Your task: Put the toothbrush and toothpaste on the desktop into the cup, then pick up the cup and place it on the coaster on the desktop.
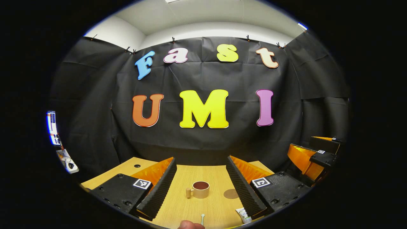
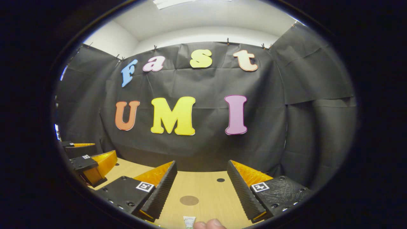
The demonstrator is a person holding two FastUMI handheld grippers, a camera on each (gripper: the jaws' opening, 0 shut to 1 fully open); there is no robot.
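In the left gripper view a tan cup (image 1: 201,189) with a small side handle stands upright on the wooden desktop (image 1: 190,206), framed between my left gripper's (image 1: 201,170) open fingers. A round brown coaster (image 1: 231,193) lies just right of it. The toothbrush tip (image 1: 202,218) shows at the bottom edge, and the toothpaste tube (image 1: 243,215) lies at bottom right, partly behind the right finger. In the right gripper view my right gripper (image 2: 201,172) is open, with the coaster (image 2: 189,200) between its fingers and the toothpaste end (image 2: 189,222) at the bottom edge.
My right gripper (image 1: 313,156) appears at the far right of the left gripper view; my left gripper (image 2: 90,163) sits at the left of the right gripper view. A fingertip (image 2: 210,224) shows at each view's bottom edge. Small cable holes (image 2: 220,180) mark the desk.
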